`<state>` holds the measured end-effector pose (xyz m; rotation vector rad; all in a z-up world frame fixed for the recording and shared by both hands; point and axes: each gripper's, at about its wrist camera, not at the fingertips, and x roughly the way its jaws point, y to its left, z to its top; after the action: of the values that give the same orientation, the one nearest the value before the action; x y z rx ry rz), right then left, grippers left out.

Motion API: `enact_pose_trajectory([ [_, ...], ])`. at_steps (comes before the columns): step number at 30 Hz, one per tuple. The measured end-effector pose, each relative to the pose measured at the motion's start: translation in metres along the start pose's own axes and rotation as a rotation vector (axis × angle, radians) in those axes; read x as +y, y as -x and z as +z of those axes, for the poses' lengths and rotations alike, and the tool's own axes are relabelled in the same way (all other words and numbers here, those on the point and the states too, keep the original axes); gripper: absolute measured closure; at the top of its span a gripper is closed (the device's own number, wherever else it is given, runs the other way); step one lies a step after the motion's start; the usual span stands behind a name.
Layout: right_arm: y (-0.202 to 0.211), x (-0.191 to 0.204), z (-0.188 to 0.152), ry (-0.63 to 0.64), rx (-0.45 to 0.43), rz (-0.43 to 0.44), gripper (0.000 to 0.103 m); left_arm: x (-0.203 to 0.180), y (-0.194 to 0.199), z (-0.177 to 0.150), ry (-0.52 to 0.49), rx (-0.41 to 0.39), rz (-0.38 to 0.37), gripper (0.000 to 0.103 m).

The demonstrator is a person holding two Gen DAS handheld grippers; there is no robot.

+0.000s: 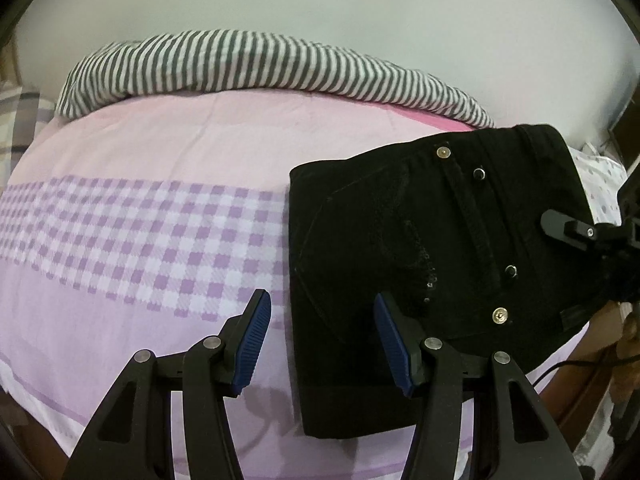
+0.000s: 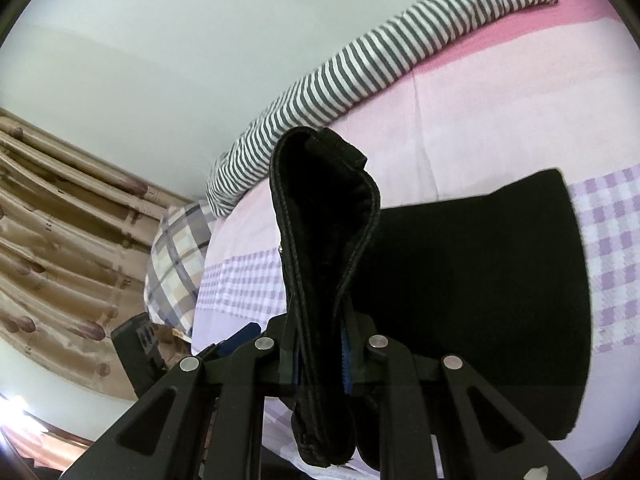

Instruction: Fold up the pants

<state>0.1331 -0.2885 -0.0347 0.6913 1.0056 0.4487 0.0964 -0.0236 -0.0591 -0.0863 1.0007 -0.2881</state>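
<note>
On the right side of the bed sheet (image 1: pixel 140 152), which is pink with a band of lilac check, the black pants (image 1: pixel 420 240) lie folded into a compact block, waistband rivets and buttons facing up. Near the front, the left gripper (image 1: pixel 322 344) hangs with its blue-padded fingers (image 1: pixel 252 340) spread wide and nothing between them; its right finger sits over the pants' near left part, its left finger over bare sheet. At the right edge, the right gripper (image 2: pixel 322 344) has its jaws pressed together on a thick fold of the pants' edge, which stands up between them. Far across the bed, a grey-and-white striped cloth (image 1: pixel 248 64) lies bunched against the wall (image 1: pixel 320 0). A plaid pillow (image 2: pixel 176 264) shows in the right wrist view.
</note>
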Motion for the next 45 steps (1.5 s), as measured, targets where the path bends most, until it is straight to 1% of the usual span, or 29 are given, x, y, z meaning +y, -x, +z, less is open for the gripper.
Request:
enact_pose_trajectory([
  [10, 0.026, -0.029, 0.005, -0.062, -0.058, -0.035, 0.089, -0.033, -0.013, 0.003, -0.089, 0.005, -0.029, 0.048],
  [15, 0.039, -0.059, 0.003, -0.114, -0.083, -0.079, 0.089, -0.047, -0.024, 0.0, -0.127, 0.037, -0.038, 0.048],
  [17, 0.04, -0.063, 0.003, -0.117, -0.083, -0.083, 0.089, -0.051, -0.028, -0.002, -0.14, 0.045, -0.042, 0.048],
  [21, 0.041, -0.086, 0.001, -0.152, -0.081, -0.114, 0.09, -0.056, -0.034, -0.005, -0.157, 0.07, -0.042, 0.048],
  [26, 0.032, -0.116, -0.004, -0.185, -0.057, -0.146, 0.09, -0.059, -0.039, -0.008, -0.167, 0.089, -0.041, 0.048],
  [28, 0.029, -0.123, -0.005, -0.186, -0.054, -0.169, 0.089, -0.061, -0.044, -0.01, -0.179, 0.111, -0.047, 0.048],
  [30, 0.027, -0.127, -0.005, -0.186, -0.043, -0.161, 0.088, -0.065, -0.051, -0.014, -0.207, 0.134, -0.041, 0.048],
  [34, 0.034, -0.128, -0.003, -0.197, -0.052, -0.195, 0.075, -0.07, -0.06, -0.022, -0.253, 0.164, -0.041, 0.047],
  [35, 0.039, -0.126, -0.003, -0.197, -0.062, -0.211, 0.075, -0.07, -0.061, -0.024, -0.26, 0.173, -0.042, 0.047],
  [37, 0.061, -0.12, -0.008, -0.204, -0.105, -0.228, 0.075, -0.07, -0.062, -0.027, -0.27, 0.178, -0.045, 0.047],
  [39, 0.067, -0.117, -0.011, -0.205, -0.113, -0.229, 0.075, -0.068, -0.062, -0.03, -0.269, 0.177, -0.057, 0.047],
  [40, 0.079, -0.114, -0.018, -0.216, -0.117, -0.223, 0.075, -0.068, -0.061, -0.03, -0.268, 0.177, -0.06, 0.047],
  [42, 0.084, -0.113, -0.022, -0.225, -0.113, -0.218, 0.075, -0.067, -0.059, -0.032, -0.265, 0.177, -0.064, 0.047],
  [43, 0.09, -0.112, -0.031, -0.252, -0.094, -0.205, 0.075, -0.067, -0.058, -0.034, -0.265, 0.177, -0.064, 0.047],
  [45, 0.092, -0.113, -0.038, -0.265, -0.084, -0.203, 0.075, -0.066, -0.056, -0.036, -0.264, 0.175, -0.068, 0.047],
])
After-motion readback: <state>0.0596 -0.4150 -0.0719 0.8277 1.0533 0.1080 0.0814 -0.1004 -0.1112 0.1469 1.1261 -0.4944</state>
